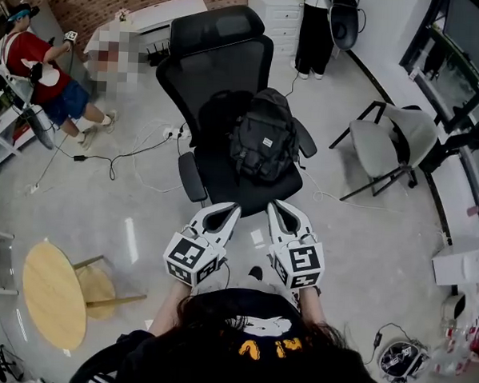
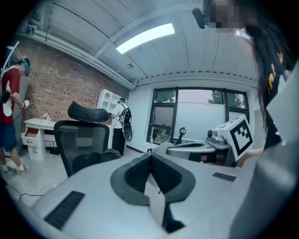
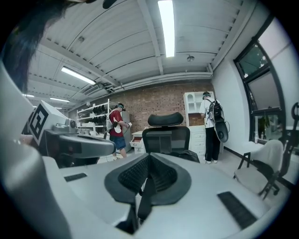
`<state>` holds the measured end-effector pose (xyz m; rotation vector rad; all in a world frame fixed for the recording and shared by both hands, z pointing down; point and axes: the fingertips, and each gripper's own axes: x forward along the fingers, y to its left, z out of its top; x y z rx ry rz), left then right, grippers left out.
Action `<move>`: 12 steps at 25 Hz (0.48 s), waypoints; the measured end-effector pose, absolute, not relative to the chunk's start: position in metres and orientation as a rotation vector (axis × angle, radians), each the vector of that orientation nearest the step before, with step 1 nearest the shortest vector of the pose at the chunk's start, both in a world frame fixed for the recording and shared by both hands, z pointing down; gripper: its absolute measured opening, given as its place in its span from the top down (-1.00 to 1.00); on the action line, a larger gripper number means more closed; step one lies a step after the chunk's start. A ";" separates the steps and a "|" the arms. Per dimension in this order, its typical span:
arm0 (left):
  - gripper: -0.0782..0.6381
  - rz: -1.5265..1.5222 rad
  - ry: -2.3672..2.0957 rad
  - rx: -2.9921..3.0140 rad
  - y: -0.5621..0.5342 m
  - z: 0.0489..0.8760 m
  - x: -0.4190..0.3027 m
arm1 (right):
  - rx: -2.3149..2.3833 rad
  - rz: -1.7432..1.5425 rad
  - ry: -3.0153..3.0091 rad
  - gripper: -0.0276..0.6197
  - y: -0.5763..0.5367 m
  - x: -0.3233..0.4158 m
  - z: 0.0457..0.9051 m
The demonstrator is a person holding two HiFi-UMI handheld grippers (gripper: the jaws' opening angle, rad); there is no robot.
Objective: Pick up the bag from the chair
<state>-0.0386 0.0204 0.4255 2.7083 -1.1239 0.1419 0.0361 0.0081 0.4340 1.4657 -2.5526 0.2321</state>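
A black backpack (image 1: 263, 140) sits upright on the seat of a black office chair (image 1: 219, 53), leaning against its backrest. Both grippers are held side by side just in front of the seat's front edge, short of the bag. In the head view my left gripper (image 1: 229, 208) and right gripper (image 1: 276, 206) each point at the chair. The left gripper (image 2: 150, 157) has its jaws closed together with nothing between them. So does the right gripper (image 3: 149, 158). The bag's top shows past the jaws as a dark hump (image 2: 108, 154) (image 3: 188, 154).
A grey chair (image 1: 386, 146) stands to the right and a round wooden table (image 1: 52, 294) at the lower left. Cables (image 1: 113, 160) trail over the floor left of the office chair. A person in red (image 1: 45, 72) stands far left, another person (image 1: 316, 30) at the back.
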 end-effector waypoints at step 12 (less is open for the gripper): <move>0.77 0.185 -1.227 2.669 -0.017 0.424 -0.009 | 1.426 0.286 -2.596 0.90 -0.031 0.075 0.447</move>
